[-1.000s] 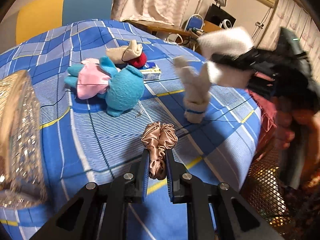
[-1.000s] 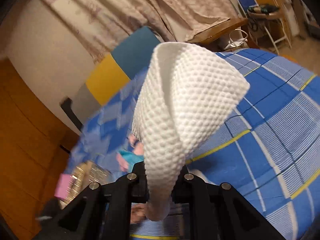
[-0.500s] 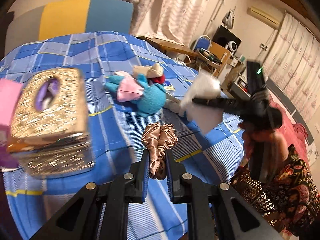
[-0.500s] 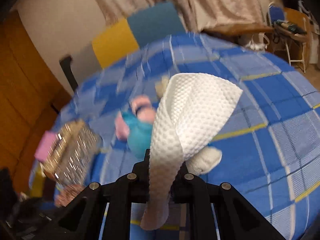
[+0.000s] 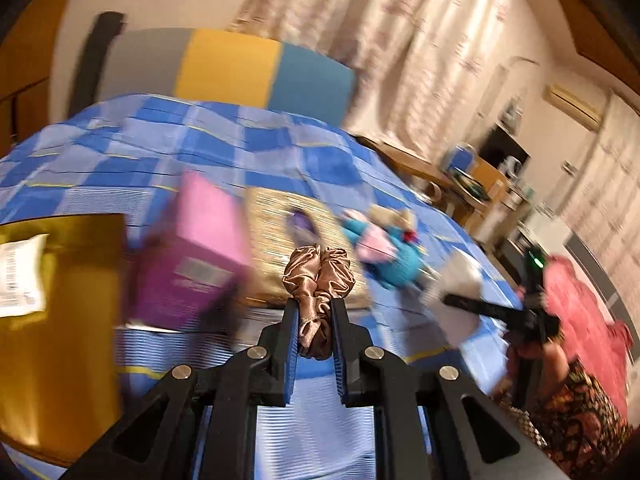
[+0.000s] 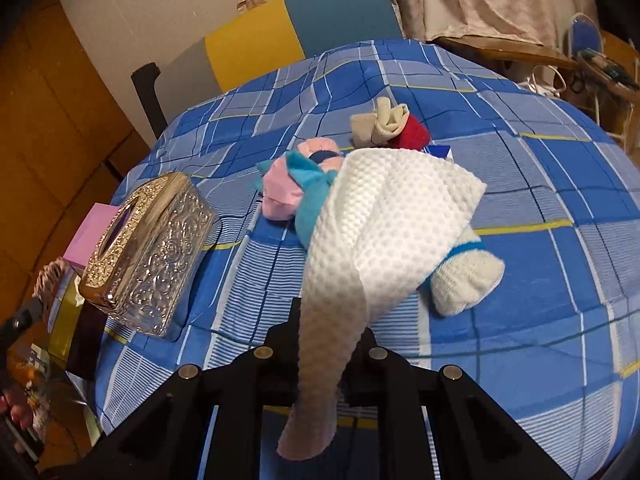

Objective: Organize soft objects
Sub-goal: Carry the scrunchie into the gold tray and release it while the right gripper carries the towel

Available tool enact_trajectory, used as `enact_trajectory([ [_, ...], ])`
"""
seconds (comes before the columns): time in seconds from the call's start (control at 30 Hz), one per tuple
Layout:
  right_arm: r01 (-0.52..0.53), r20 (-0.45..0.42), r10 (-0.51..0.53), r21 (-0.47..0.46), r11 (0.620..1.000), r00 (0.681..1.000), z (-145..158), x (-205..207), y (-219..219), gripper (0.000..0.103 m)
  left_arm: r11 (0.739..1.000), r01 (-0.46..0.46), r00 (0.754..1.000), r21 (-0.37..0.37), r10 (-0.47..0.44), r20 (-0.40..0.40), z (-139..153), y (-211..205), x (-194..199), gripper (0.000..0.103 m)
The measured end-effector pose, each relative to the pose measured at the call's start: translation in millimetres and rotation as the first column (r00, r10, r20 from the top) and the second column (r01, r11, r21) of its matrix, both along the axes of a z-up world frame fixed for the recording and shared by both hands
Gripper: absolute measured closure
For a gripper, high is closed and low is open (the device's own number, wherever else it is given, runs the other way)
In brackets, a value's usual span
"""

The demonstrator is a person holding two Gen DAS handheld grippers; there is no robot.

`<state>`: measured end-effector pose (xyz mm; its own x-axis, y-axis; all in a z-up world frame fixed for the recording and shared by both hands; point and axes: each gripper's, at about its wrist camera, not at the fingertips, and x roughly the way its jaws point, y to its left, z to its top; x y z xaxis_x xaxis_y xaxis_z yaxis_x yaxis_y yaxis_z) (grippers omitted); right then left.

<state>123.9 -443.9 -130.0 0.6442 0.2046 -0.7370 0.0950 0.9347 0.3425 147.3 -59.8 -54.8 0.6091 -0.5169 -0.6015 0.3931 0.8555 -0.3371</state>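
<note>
My left gripper is shut on a tan satin scrunchie and holds it in the air over the near left part of the blue checked table. My right gripper is shut on a white waffle cloth that drapes over its fingers; it also shows in the left wrist view. On the table lie a blue and pink plush toy, a white sock with a blue band and a beige and red sock bundle.
A silver embossed tissue box stands at the table's left. Beside it are a pink box and a gold box. A yellow and blue chair back stands behind the table. A small blue and white carton lies by the socks.
My left gripper has swung left with the scrunchie, so the pink and gold boxes now fill its view. My right gripper has lowered toward the table with the white cloth.
</note>
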Motion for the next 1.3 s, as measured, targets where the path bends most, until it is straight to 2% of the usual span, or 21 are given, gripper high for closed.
enact_trajectory([
  [0.23, 0.028, 0.011, -0.028, 0.041, 0.999, 1.0, 8.5, -17.5, 12.7, 0.088, 0.983, -0.185, 0.982, -0.005, 0.185, -0.033, -6.4, 82.8, 38.9, 0.089],
  [0.5, 0.008, 0.028, -0.009, 0.036, 0.999, 1.0, 25.2, -29.4, 44.1, 0.088, 0.936, -0.351, 0.928, 0.028, 0.352, -0.12, -37.0, 155.7, 92.9, 0.089],
  [0.67, -0.007, 0.06, 0.002, 0.07, 0.997, 0.998, 37.0, -43.1, 67.9, 0.088, 0.925, -0.37, 0.911, 0.089, 0.38, -0.159, -58.7, 165.8, 119.0, 0.089],
  [0.8, -0.028, 0.069, 0.021, 0.099, 0.995, 0.997, 43.8, -53.0, 88.1, 0.088, 0.915, -0.392, 0.894, 0.098, 0.404, -0.191, -72.4, 173.3, 131.4, 0.089],
  [0.87, -0.045, 0.084, 0.035, 0.117, 0.992, 0.996, 49.6, -60.3, 99.3, 0.088, 0.909, -0.403, 0.886, 0.102, 0.416, -0.206, -77.3, 174.9, 138.5, 0.085],
  [0.93, -0.072, 0.099, 0.061, 0.118, 0.99, 0.993, 55.9, -67.0, 112.5, 0.088, 0.905, -0.413, 0.88, 0.105, 0.426, -0.209, -79.2, 176.0, 143.5, 0.071],
  [0.97, -0.086, 0.104, 0.074, 0.112, 0.99, 0.992, 58.5, -69.3, 118.6, 0.088, 0.903, -0.417, 0.879, 0.106, 0.43, -0.206, -79.0, 176.5, 144.5, 0.069],
  [1.13, -0.179, 0.13, 0.163, 0.122, 0.976, 0.978, 71.5, -77.1, 151.5, 0.088, 0.908, -0.416, 0.888, 0.049, 0.418, -0.191, -68.4, 182.0, 136.9, 0.066],
  [1.3, -0.29, 0.151, 0.271, 0.123, 0.949, 0.951, 82.9, -69.5, 193.0, 0.088, 0.895, -0.445, 0.888, 0.005, 0.442, -0.128, -48.9, 190.9, 102.3, 0.066],
])
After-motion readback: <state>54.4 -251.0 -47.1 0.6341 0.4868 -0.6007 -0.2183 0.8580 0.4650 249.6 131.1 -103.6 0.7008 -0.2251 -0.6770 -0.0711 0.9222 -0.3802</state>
